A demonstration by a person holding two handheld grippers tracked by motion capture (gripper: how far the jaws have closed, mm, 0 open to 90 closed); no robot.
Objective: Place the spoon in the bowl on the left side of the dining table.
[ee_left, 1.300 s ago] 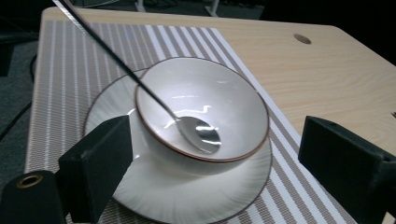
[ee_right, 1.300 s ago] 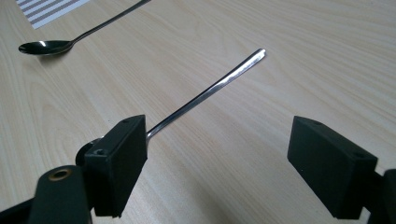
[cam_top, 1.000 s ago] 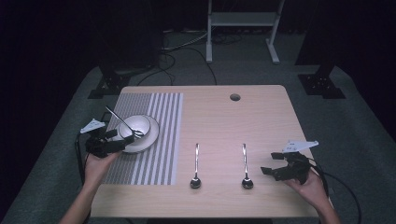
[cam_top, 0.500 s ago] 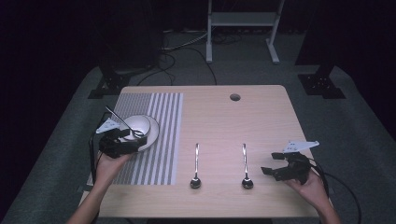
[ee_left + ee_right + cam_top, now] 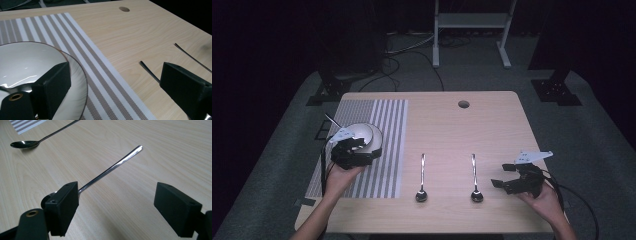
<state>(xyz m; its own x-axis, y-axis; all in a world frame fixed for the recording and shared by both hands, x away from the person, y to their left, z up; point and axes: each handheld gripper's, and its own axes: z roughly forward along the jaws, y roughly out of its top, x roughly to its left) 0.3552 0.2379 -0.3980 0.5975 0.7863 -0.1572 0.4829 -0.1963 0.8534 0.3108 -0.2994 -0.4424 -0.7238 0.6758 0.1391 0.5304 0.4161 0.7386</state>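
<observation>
White bowl [image 5: 364, 137] sits on the striped mat [image 5: 387, 125], the left gripper [image 5: 357, 150] spread wide over its rim. Right gripper [image 5: 502, 175] gapes beside 2 spoons [image 5: 422, 177].

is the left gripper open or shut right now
Open. In the left gripper view the left gripper has its jaws wide apart, one over the white bowl, the other above the bare table.

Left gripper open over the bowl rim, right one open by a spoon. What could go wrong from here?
1. The left gripper is open with one finger inside the bowl. Closing on the thin rim could tip or slide it off the striped mat.
2. A spoon leans in that bowl and might flip out.
3. The right gripper is open beside the right spoon. A flat handle may slip.
</observation>
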